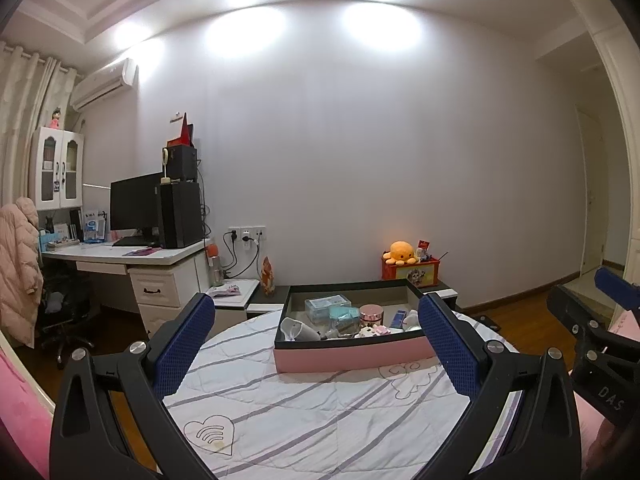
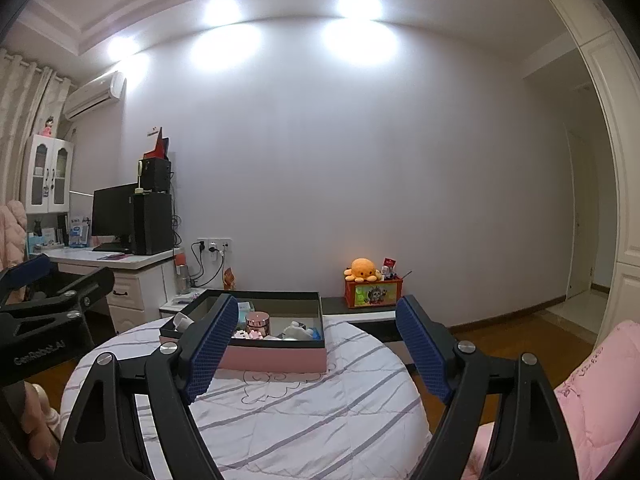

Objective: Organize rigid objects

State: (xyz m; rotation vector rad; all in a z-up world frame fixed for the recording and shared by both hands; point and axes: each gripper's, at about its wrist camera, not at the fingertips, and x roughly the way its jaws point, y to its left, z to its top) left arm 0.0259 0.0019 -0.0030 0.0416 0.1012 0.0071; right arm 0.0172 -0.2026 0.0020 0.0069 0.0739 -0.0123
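Claws (image 1: 316, 344) (image 2: 314, 344) level, agape — seemingly short of box (image 1: 352, 354).

A shallow pink box (image 1: 352, 356) with a black rim and grey lining sits open on a white striped quilt (image 1: 304, 412), straight ahead of the left gripper (image 1: 320, 344) and ahead and slightly left of the right gripper (image 2: 316, 344). Inside lie a clear blue-tinted case (image 1: 326, 306), a teal case (image 1: 343, 314) just in front of it, a rose-gold round tin (image 1: 371, 314) upright near the middle, and white and pink oddments along the near wall, too small to identify.
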